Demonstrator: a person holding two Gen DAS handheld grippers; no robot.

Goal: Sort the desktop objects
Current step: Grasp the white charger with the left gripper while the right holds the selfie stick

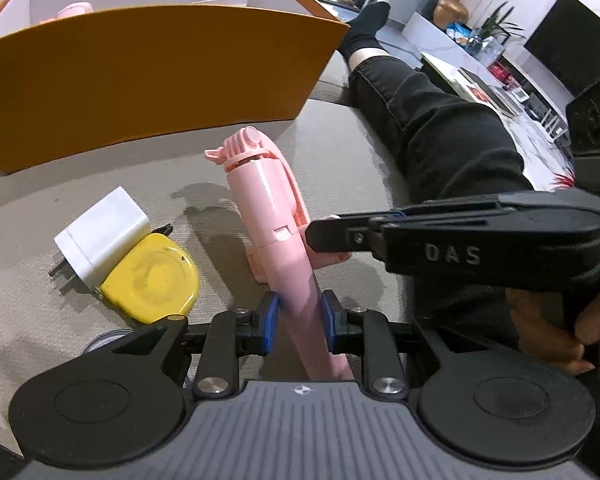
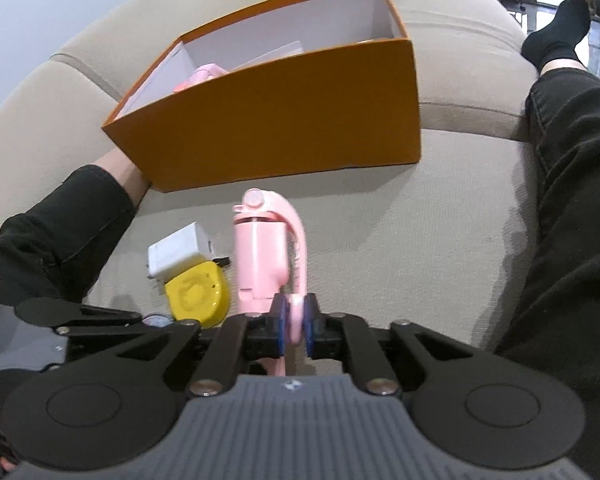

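Both grippers clamp the pink fan: left gripper [image 1: 299, 316] on its handle, right gripper [image 2: 296, 326] on the thin arm; lift together toward the orange box [image 2: 284, 120].

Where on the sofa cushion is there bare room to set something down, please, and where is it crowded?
The widest bare patch of the cushion lies between the pink selfie stick and the person's leg, below the orange box. A narrower strip runs between the box front and the white charger. It is crowded where the charger and yellow tape measure touch.
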